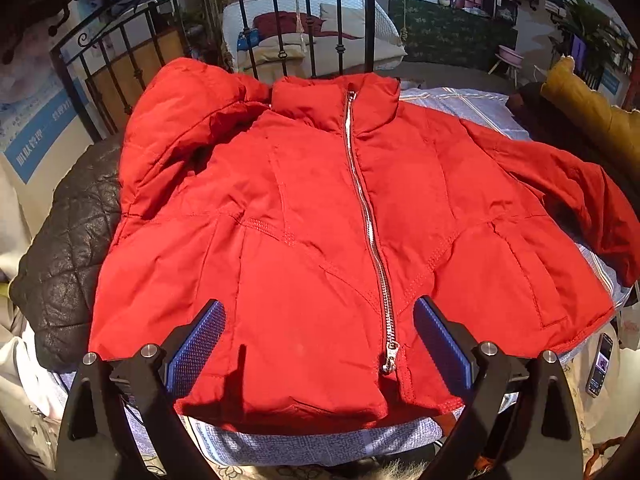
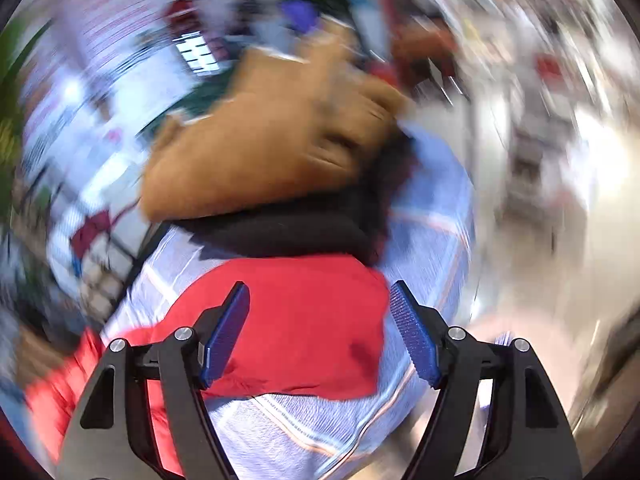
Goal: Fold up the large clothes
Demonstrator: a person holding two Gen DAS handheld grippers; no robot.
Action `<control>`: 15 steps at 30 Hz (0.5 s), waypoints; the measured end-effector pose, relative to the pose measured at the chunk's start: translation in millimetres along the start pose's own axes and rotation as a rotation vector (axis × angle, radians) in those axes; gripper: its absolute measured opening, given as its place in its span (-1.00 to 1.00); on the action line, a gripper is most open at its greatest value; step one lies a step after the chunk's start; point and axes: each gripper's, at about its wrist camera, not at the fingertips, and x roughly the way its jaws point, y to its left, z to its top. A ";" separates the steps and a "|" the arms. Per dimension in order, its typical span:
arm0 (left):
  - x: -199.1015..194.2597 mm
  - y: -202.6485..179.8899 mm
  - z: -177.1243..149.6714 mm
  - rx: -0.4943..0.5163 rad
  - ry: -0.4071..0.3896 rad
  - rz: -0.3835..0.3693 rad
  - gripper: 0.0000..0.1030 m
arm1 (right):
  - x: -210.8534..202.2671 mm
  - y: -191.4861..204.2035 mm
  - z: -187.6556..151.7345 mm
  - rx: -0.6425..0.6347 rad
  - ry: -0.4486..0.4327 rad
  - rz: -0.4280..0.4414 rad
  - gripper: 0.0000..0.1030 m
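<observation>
While spread flat, one jacket (image 1: 320,220)

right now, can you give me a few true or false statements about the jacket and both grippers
1. The red puffer jacket lies front up with its silver zipper closed. True.
2. The left gripper is clamped on the hem. False: its jaws are open above the lower front.
3. A black quilted garment lies beside the jacket. True.
4. The right gripper holds the tan coat. False: it is open, over red fabric.
5. The jacket is already folded in half. False: it is spread out.
</observation>
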 end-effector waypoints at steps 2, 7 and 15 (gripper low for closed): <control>-1.6 3.8 7.1 0.011 -0.027 0.027 0.81 | 5.0 37.9 -2.8 -0.154 0.023 0.066 0.62; 0.4 25.0 37.1 0.045 -0.087 0.155 0.85 | 39.2 141.9 -58.7 -0.354 0.245 0.287 0.62; 29.7 66.1 114.7 0.221 -0.165 0.372 0.89 | 57.1 286.0 -178.5 -0.575 0.517 0.522 0.62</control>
